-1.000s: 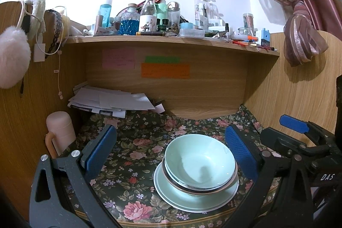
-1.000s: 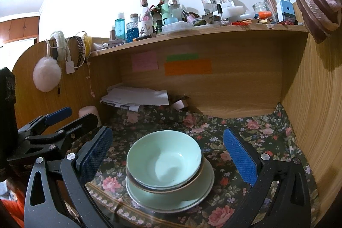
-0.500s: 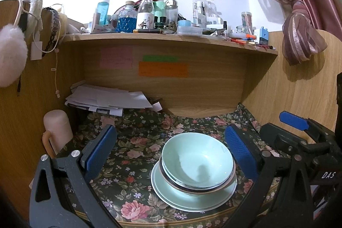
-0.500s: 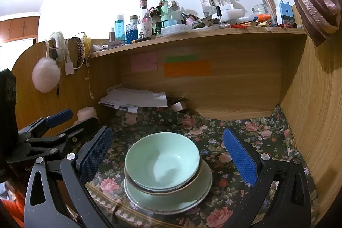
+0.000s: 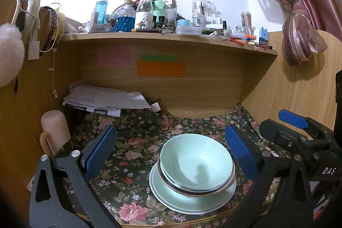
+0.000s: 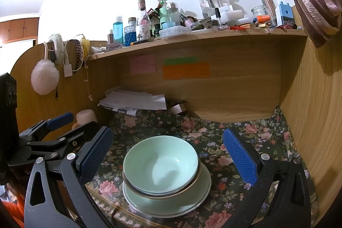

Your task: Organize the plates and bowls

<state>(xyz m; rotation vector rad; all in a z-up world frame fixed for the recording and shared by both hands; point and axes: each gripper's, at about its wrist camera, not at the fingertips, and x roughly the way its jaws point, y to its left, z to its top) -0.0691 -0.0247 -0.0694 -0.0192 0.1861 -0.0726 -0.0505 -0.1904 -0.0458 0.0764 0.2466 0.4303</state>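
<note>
A pale green bowl [image 5: 195, 161] [image 6: 160, 165] sits nested in a brown-rimmed bowl [image 5: 177, 184] [image 6: 183, 189], and both rest on a pale green plate [image 5: 183, 201] [image 6: 168, 205] near the front edge of the floral desk cloth [image 5: 132, 149]. My left gripper [image 5: 171, 151] is open, and the stack lies toward its right finger. My right gripper [image 6: 168, 152] is open too, with the stack low between its blue pads. Neither gripper touches the dishes. The right gripper also shows at the right of the left wrist view, and the left gripper at the left of the right wrist view.
A pink mug [image 5: 54, 129] stands at the left wall. A pile of papers [image 5: 106, 99] lies at the back left under a cluttered shelf [image 5: 166, 40] of bottles. Wooden walls close in both sides, with a curtain [image 5: 299, 35] at the right.
Both views have shifted slightly, so the stack of dishes sits a little further left in the frames. The dishes have not moved and both grippers stay open.
</note>
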